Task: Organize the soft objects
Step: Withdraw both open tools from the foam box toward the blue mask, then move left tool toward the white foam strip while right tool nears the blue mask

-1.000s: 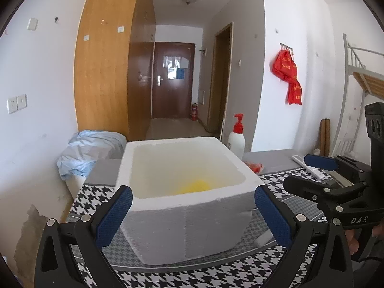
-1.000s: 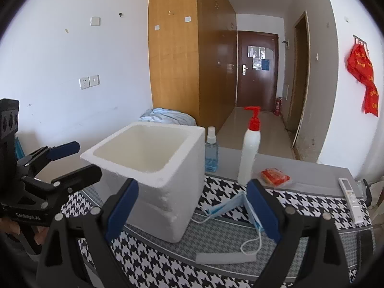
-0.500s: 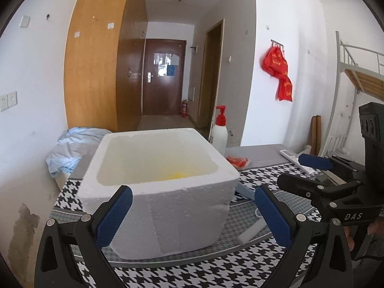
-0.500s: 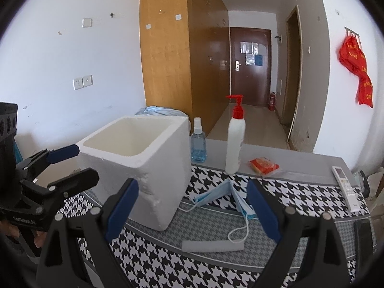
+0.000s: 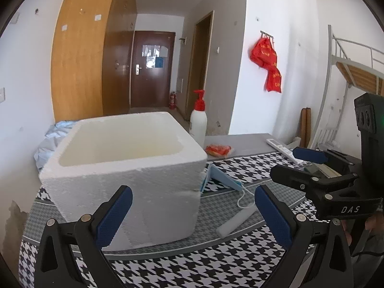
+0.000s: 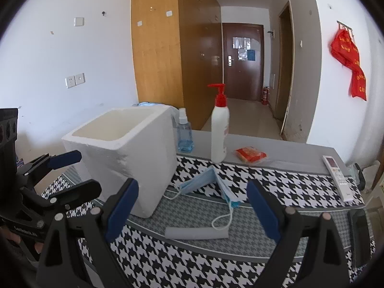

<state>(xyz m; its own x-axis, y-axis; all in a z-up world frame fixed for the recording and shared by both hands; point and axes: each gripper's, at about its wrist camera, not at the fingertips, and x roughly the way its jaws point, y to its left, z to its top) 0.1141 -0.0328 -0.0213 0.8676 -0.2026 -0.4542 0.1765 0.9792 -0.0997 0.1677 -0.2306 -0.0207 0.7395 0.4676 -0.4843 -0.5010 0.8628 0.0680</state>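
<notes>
A white foam box stands open-topped on the houndstooth cloth; it also shows in the right wrist view. A blue face mask lies to the right of the box, and a grey foam strip lies in front of it; the mask and strip also show in the left wrist view. My left gripper is open and empty in front of the box. My right gripper is open and empty above the strip.
A white pump bottle with a red top, a blue spray bottle and a red packet stand along the table's far side. A remote lies at the right. A dark phone lies near the right edge.
Both grippers have pulled back and dropped lower. The box interior with the yellow object has gone out of the left view. The mask and strip now show more fully.
</notes>
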